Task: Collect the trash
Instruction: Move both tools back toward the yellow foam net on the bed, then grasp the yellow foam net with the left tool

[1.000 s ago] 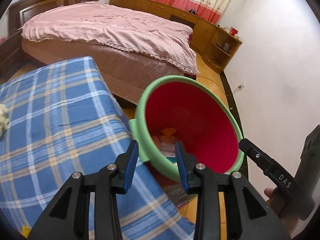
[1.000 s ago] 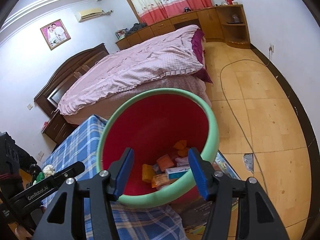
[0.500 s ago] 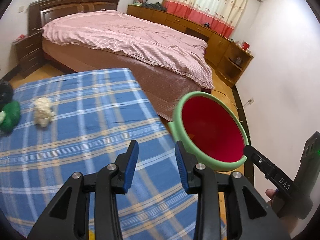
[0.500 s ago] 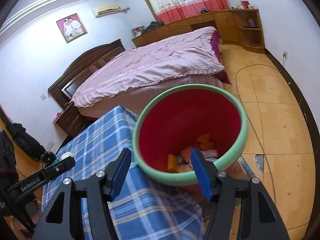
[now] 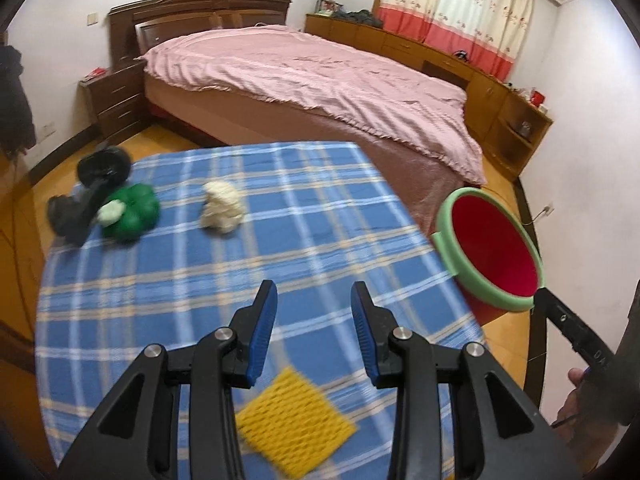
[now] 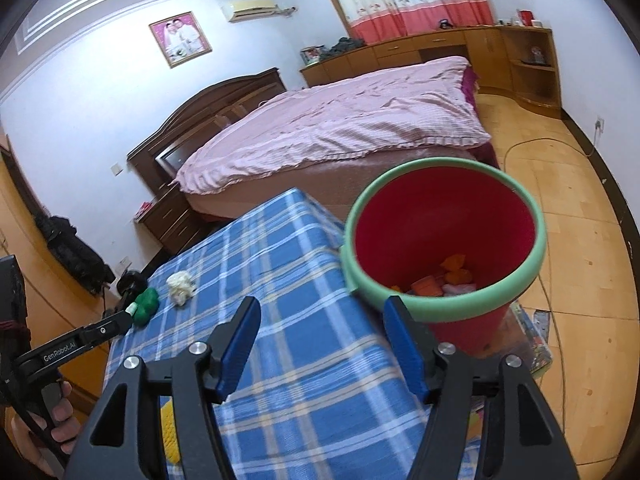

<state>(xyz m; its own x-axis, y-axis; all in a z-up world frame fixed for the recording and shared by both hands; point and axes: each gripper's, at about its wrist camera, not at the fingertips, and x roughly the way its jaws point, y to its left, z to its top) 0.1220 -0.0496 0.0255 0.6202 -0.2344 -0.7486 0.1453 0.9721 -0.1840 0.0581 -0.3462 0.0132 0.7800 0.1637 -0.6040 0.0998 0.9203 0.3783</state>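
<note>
We held the left gripper [image 5: 314, 308] and right gripper [image 6: 320, 330] released and empty above the blue plaid table [image 5: 280, 264]; the red bin [image 6: 444, 236] stood beside it.

Both wrist views over checked table [image 5: 304, 216]

cloth bare mid-table [image 5: 280, 248] | yellow net [image 5: 296, 428] near edge | bin [image 5: 492, 304] off right edge
</note>
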